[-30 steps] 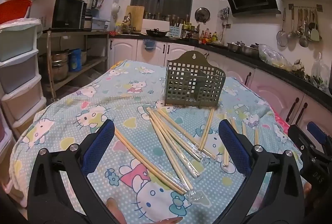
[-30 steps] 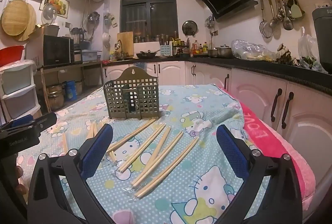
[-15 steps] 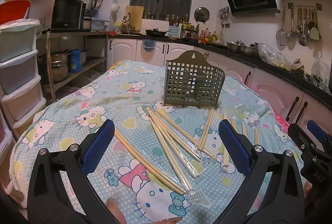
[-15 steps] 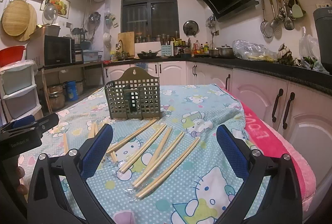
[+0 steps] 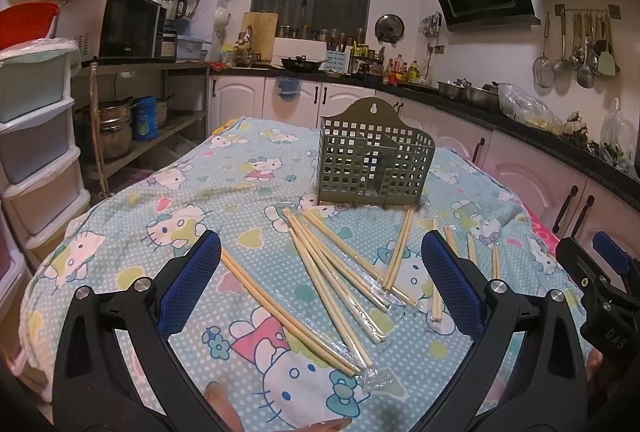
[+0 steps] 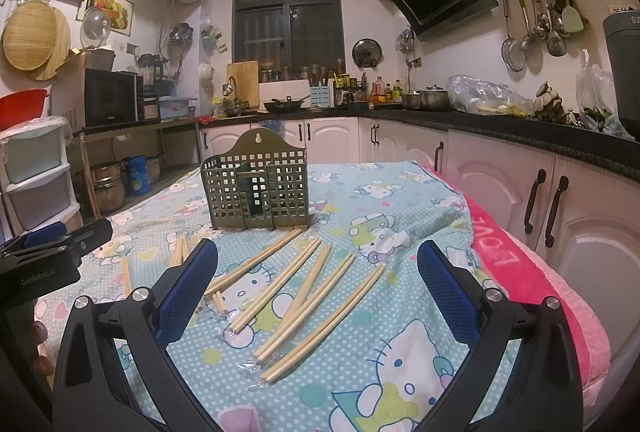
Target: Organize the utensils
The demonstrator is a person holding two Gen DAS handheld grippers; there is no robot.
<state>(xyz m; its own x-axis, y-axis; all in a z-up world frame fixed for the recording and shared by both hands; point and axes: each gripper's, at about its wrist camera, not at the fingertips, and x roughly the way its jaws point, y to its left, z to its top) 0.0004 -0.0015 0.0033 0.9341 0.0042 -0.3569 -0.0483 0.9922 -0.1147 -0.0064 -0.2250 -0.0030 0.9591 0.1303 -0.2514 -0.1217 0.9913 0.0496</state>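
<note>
An olive-green slotted utensil holder (image 5: pixel 374 161) stands upright on the table's cartoon-print cloth (image 5: pixel 160 199); it also shows in the right wrist view (image 6: pixel 258 187). Several pairs of wooden chopsticks (image 5: pixel 332 272) in clear wrappers lie scattered in front of it, and they show in the right wrist view too (image 6: pixel 304 292). My left gripper (image 5: pixel 320 282) is open and empty, hovering above the near chopsticks. My right gripper (image 6: pixel 316 286) is open and empty above its chopsticks. Each gripper appears at the edge of the other's view (image 5: pixel 604 296) (image 6: pixel 52 252).
A pink towel (image 6: pixel 532 272) hangs over the table's right edge. White cabinets with a black counter (image 6: pixel 540 135) run along the right and back. A plastic drawer unit (image 5: pixel 32 135) and a shelf with pots (image 5: pixel 120 127) stand to the left.
Both grippers have shifted only slightly; the holder and chopsticks have not moved. Both stay open.
</note>
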